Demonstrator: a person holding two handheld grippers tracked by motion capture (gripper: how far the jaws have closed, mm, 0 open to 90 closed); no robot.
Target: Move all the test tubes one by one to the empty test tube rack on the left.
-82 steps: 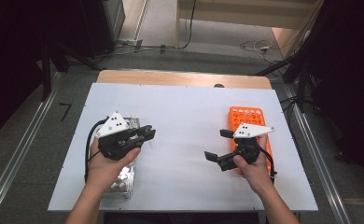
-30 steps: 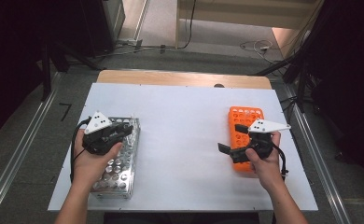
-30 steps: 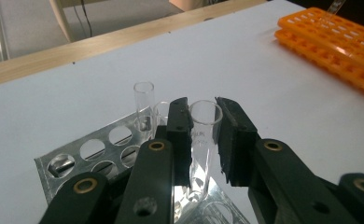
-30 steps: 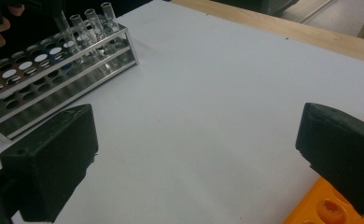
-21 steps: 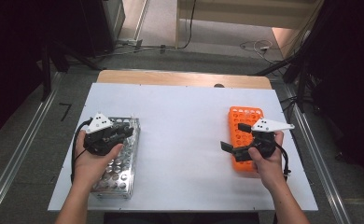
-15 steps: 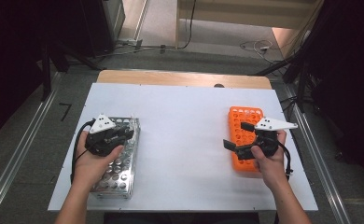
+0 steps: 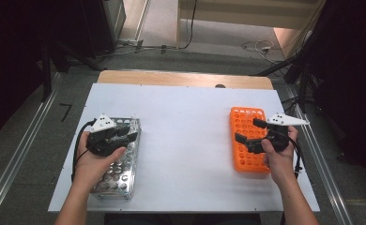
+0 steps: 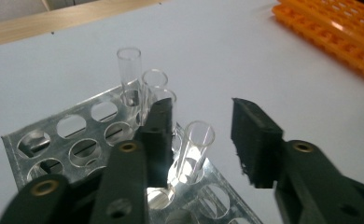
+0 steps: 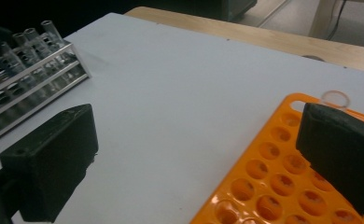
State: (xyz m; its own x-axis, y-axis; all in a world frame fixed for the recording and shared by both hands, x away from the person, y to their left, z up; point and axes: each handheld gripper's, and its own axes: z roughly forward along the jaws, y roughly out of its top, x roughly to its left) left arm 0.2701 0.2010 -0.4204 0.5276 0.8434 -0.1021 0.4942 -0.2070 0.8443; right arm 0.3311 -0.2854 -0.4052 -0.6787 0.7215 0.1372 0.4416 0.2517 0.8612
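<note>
The white table (image 7: 186,140) carried both racks, and both grippers worked low over it. The metal rack (image 7: 118,164), a steel plate punched with round holes, lay directly under the left gripper (image 7: 125,137), running from just ahead of its jaws back beneath the person's left hand (image 7: 94,161). The orange rack (image 7: 244,140) lay under and just ahead of the right gripper (image 7: 246,131), its near end covered by the right hand (image 7: 277,157); in the right gripper view the same orange rack (image 9: 283,182) sat beneath the jaw on the right of that view, while bare table lay under the other jaw and the metal rack (image 9: 26,88) stood well off, beyond it. Left gripper (image 8: 201,140): jaws spread, closed on nothing. A cluster of clear glass tubes stood upright in the metal rack (image 8: 77,149) at its jaw tips. One glass tube (image 8: 194,149) stood in the gap between the jaws, closer to the jaw on the left of that view; touching or apart could not be told. Three further tubes (image 8: 140,84) stood just beyond that jaw, the farthest one tallest. Right gripper (image 9: 194,158): jaws spread wide and empty. One clear tube rim (image 9: 336,99) showed at the orange rack's far corner, just past the right-hand jaw tip.
</note>
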